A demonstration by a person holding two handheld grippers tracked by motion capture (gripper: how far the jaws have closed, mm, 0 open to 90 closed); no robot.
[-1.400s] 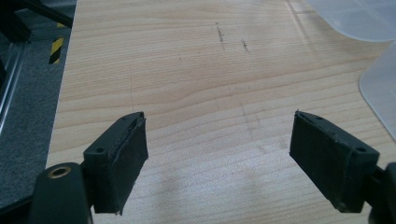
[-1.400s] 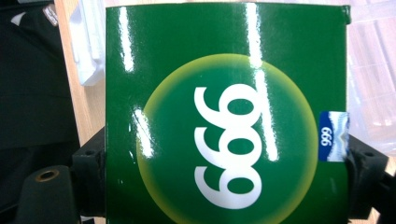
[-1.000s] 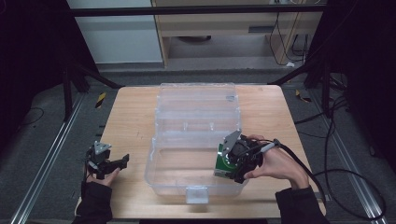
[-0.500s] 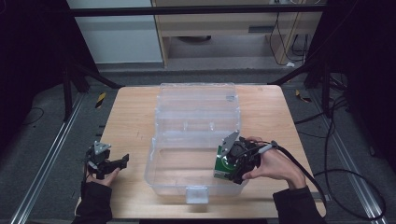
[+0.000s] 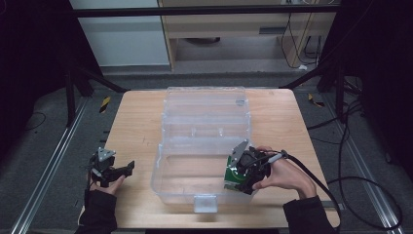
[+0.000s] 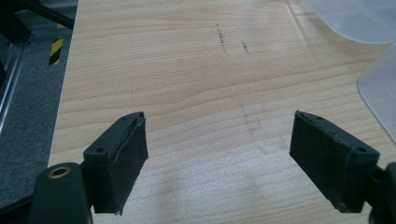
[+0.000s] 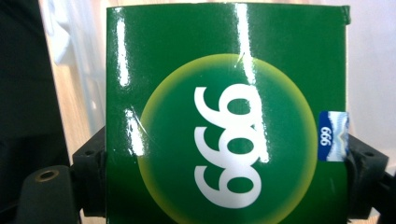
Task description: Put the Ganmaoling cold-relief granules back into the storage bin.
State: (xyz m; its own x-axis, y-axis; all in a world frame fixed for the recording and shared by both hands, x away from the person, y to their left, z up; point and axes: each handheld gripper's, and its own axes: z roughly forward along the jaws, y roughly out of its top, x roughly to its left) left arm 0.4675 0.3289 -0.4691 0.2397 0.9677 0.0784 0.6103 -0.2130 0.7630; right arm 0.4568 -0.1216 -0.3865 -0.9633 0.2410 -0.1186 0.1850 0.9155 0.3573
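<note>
A single clear plastic box (image 5: 195, 170) stands open in the middle of the tabletop (image 5: 131, 126), its lid (image 5: 207, 105) thrown back toward 12 o'clock and a latch tab showing on its front wall at 6 o'clock. No loose item can be made out on its see-through floor. At the box's 4 o'clock corner, the right hand-held gripper (image 5: 239, 178) clamps one green carton (image 7: 226, 112), which sits at the box's right rim, partly over the inside; whether the carton touches the box wall cannot be told. In the right gripper view both black pads press the carton's two sides, and its glossy face carries a yellow-edged circle with white numerals and a small blue and white sticker at one edge. The left hand-held gripper (image 5: 122, 170) rests well apart from the box at about 8 o'clock on the tabletop, its jaws spread wide with bare wood between them. That makes one box, one carton, two grippers, each with a trailing cable. The tabletop is pale wood with a few faint dark marks. Around it lies grey floor, with black frame bars, cables at 3 o'clock, yellow and black striped tape, and a pale cabinet at 12 o'clock.
</note>
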